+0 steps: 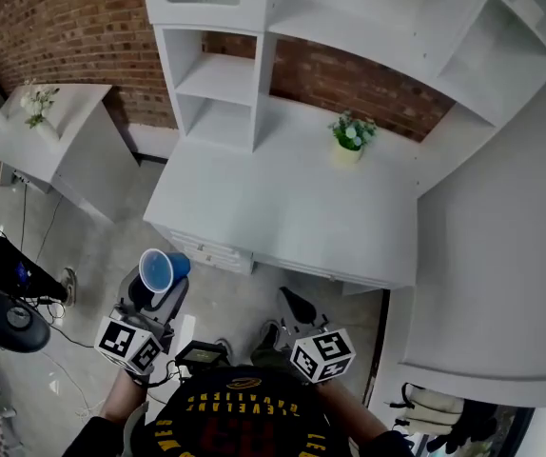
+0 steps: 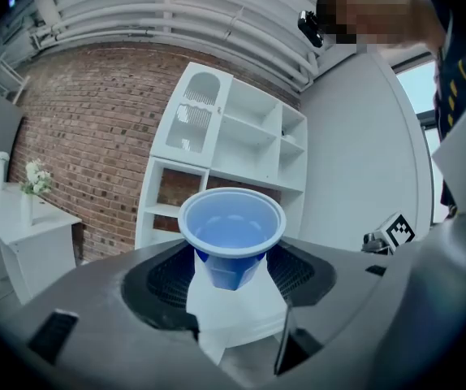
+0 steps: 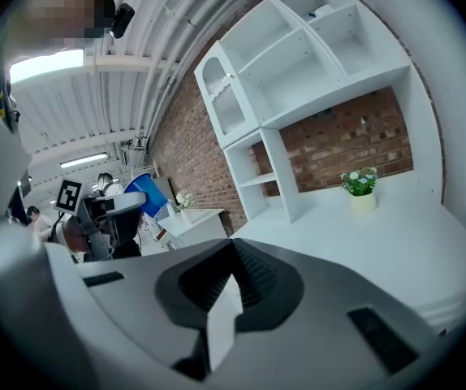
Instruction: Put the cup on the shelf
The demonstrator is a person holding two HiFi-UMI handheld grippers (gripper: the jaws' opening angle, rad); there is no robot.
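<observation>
Cup, of blue plastic, is clamped by its lower part between the white pads of the left gripper, with its mouth turned up towards the head camera. Inside it only the blue wall and bottom are seen. It is held off the floor, short of the front edge of the white desk and well apart from the white shelf unit that stands at the back of that desk. A small pale pot is set on the desk by the brick wall and holds a green plant with white flowers. A vase with white flowers is set on a side table to the left.

Both grippers are held low and close to the person's body, aimed towards the desk. The right gripper is kept level with the left one; its jaws are pressed together with nothing between them.
</observation>
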